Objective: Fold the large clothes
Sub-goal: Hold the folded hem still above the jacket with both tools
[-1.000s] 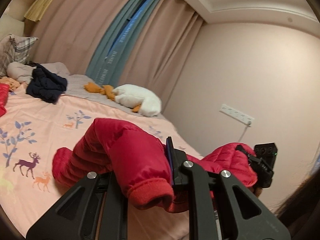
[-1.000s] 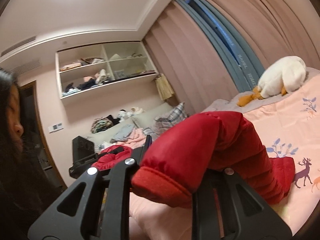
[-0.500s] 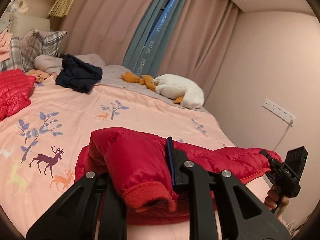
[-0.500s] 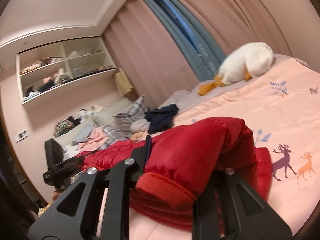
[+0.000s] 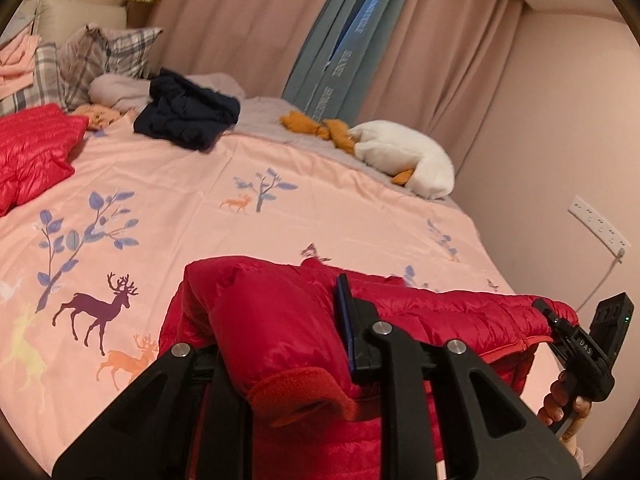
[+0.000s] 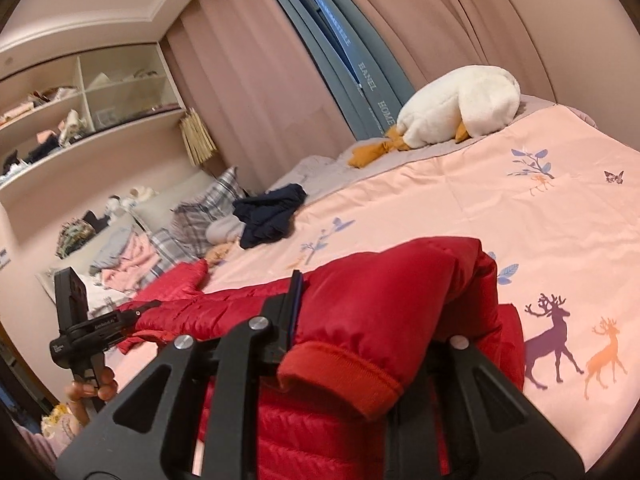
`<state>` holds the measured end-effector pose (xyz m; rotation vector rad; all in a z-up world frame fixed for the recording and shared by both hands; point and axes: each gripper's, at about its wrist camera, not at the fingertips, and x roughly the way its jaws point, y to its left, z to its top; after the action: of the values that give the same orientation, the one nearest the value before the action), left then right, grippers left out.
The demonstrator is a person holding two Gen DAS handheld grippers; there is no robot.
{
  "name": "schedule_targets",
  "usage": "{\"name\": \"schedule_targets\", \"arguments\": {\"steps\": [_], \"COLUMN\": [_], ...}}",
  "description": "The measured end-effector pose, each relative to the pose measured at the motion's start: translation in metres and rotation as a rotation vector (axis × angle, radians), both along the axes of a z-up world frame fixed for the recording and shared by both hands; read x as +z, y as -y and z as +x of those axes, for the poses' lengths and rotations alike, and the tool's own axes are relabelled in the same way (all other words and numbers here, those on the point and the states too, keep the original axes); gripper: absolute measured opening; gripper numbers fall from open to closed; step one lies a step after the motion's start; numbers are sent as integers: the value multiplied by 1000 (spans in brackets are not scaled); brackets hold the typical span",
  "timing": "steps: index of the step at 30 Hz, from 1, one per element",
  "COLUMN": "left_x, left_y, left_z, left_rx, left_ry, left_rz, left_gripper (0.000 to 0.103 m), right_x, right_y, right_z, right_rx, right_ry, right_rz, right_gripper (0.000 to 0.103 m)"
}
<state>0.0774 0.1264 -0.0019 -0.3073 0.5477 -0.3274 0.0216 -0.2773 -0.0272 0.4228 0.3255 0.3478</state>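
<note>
A red puffer jacket (image 5: 440,312) lies across the near edge of the pink bedspread (image 5: 200,200). My left gripper (image 5: 280,320) has one sleeve between its fingers, the ribbed cuff (image 5: 304,396) poking back toward the camera. Its jaws are opening, though the blue pad (image 5: 344,312) still presses the fabric. My right gripper (image 6: 376,308) is shut on the other sleeve, whose cuff (image 6: 340,372) hangs out behind the fingers. Each wrist view shows the other gripper at the jacket's far end, the right gripper (image 5: 560,324) and the left gripper (image 6: 132,312).
A second red jacket (image 5: 32,152) lies folded at the bed's left. A navy garment (image 5: 188,116), plaid pillows (image 5: 92,60) and a white goose plush (image 5: 404,160) sit at the far side. A power strip (image 5: 598,228) hangs on the right wall. Cluttered shelves (image 6: 80,100) line the left wall.
Both grippers came down toward the bed with the sleeves in them. The jacket, held up in the air before, now rests flatter on the bedspread.
</note>
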Motion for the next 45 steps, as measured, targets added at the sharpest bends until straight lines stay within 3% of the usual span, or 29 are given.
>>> {"name": "schedule_targets", "arguments": {"steps": [14,20,45], "left_x": [-36,-46,-62], "left_y": [6,9,26], "left_z": [55,76,108], "left_rx": [56,76,81], "left_ry": [-128,-172,-204], "left_rz": [15,31,119], "left_gripper": [21,21,22], "right_x": [-41,-45,-58], "right_y": [-2,-5,-3], "right_z": [66,85,116], "right_rx": [-29,-35,-59], "right_ry": [-154,-182,-244], "right_rz": [-33,-61,-62], "right_gripper": [18,18,18]}}
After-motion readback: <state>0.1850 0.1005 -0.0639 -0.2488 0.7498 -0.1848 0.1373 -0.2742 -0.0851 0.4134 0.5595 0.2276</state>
